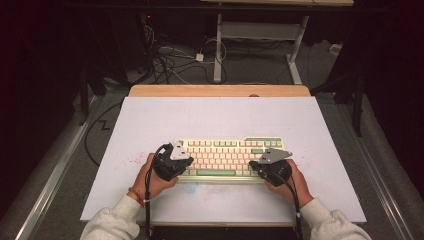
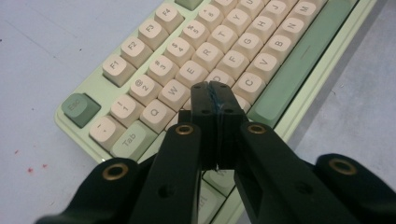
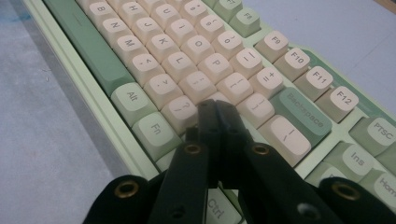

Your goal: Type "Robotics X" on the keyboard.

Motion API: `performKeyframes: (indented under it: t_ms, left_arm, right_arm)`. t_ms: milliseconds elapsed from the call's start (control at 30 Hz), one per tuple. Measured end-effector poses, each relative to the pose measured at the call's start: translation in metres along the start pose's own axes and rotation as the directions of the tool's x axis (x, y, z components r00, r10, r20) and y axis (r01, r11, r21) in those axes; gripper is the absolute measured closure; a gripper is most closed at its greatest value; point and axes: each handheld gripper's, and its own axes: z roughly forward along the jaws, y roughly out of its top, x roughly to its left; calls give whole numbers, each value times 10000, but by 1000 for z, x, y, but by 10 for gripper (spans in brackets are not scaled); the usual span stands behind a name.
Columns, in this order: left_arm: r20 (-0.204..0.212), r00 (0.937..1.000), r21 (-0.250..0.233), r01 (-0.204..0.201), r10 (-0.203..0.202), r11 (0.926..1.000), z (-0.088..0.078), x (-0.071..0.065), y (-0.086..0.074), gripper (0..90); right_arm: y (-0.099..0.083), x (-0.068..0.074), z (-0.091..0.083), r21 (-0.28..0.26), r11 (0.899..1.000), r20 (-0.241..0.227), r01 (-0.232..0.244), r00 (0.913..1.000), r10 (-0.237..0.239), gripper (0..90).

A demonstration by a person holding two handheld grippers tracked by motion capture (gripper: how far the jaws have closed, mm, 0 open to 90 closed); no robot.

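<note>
Two closed, empty tools (image 2: 214, 89) (image 3: 217, 108) over a green-and-cream keyboard (image 1: 225, 159), keys "Tab" (image 2: 129, 138), "Backspace" (image 3: 303, 115).

- White table top (image 1: 215, 120) — bare across its far half, with a wooden edge (image 1: 220, 90) along the back.
- Red specks (image 1: 131, 161) on the white surface, near its left side.
- Tangled cables (image 1: 167, 62) on the grey floor behind.
- Pale desk frame (image 1: 260, 31) beyond — its legs stand on that floor.
</note>
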Motion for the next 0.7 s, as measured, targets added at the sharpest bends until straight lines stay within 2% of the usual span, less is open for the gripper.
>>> performKeyframes:
  t_ms: [367, 700]
  left_arm:
    - [120, 9997, 152, -235, 233, 9996, 13, -5, 10, 860]
    - [241, 9992, 302, -329, 322, 9990, 19, -5, 12, 859]
  right_arm:
    - [0, 0, 0, -8, 10000, -6, 4, 10000, -4, 900]
    - [0, 0, 0, -13, 10000, -17, 18, 10000, -18, 900]
